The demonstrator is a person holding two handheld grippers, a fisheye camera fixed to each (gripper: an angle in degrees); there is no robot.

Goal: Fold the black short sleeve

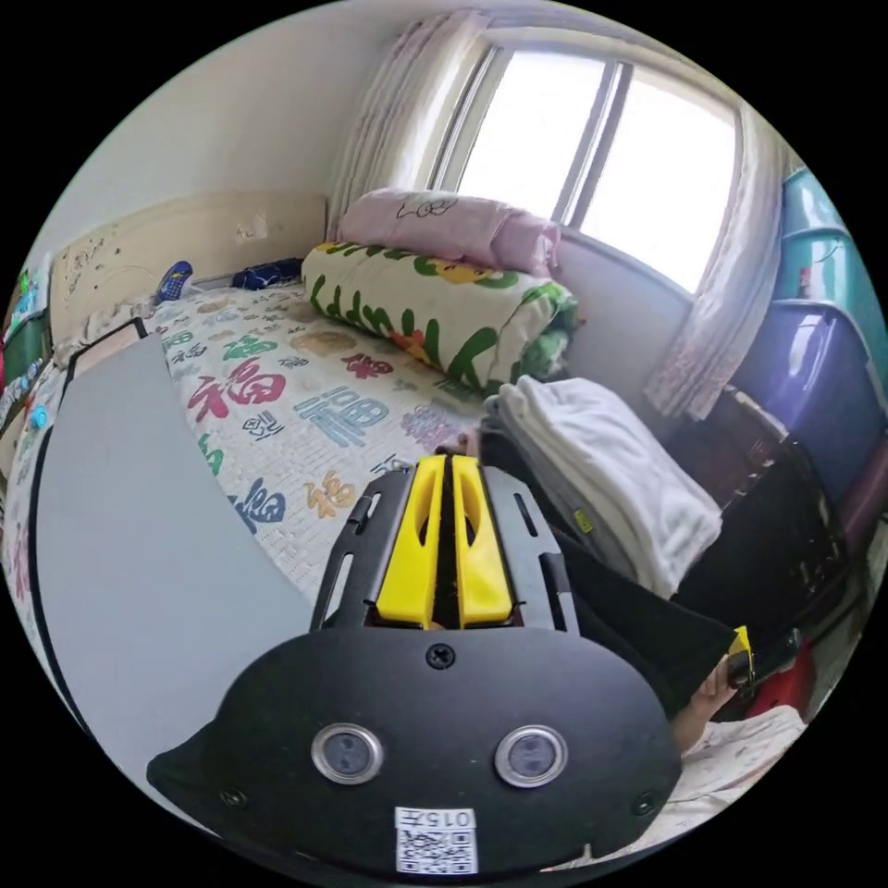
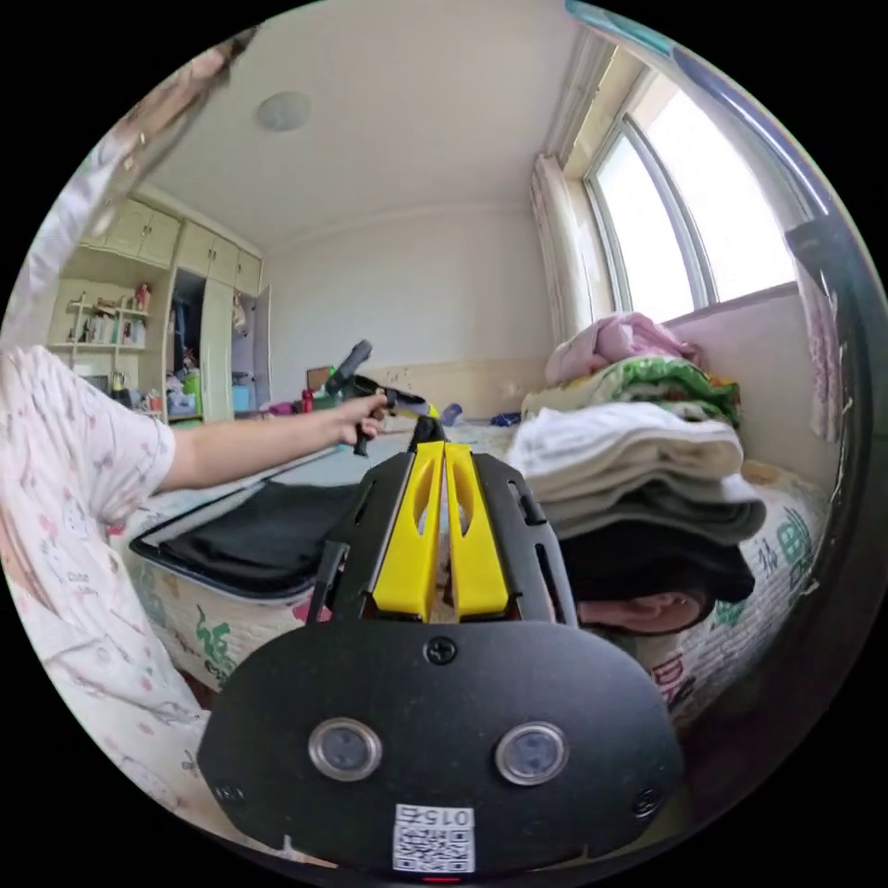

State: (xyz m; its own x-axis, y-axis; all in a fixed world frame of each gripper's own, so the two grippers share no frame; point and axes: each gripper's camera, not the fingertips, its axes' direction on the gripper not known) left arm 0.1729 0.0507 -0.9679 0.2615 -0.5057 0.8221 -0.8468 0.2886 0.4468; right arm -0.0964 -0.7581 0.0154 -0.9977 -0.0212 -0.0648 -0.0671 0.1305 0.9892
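The black short sleeve [image 2: 259,541] lies flat on the near end of a grey board [image 2: 324,467] on the bed. A hand holds my left gripper [image 2: 416,405] above the far part of that board. In its own view the left gripper [image 1: 450,462] has its yellow jaws shut, with nothing clearly between them. Black cloth [image 1: 647,620] runs from beside those jaws toward the lower right. My right gripper [image 2: 442,449] is shut too, off the bed's edge and facing a stack of folded clothes. A hand holds the right gripper [image 1: 740,647] beyond that black cloth.
The stack of folded clothes [image 2: 638,462] has white on top, then grey and black. A rolled quilt [image 1: 435,305] and a pink pillow [image 1: 444,222] lie by the window. Storage bins [image 1: 814,370] stand at the right. A person's arm [image 2: 250,449] reaches over the board.
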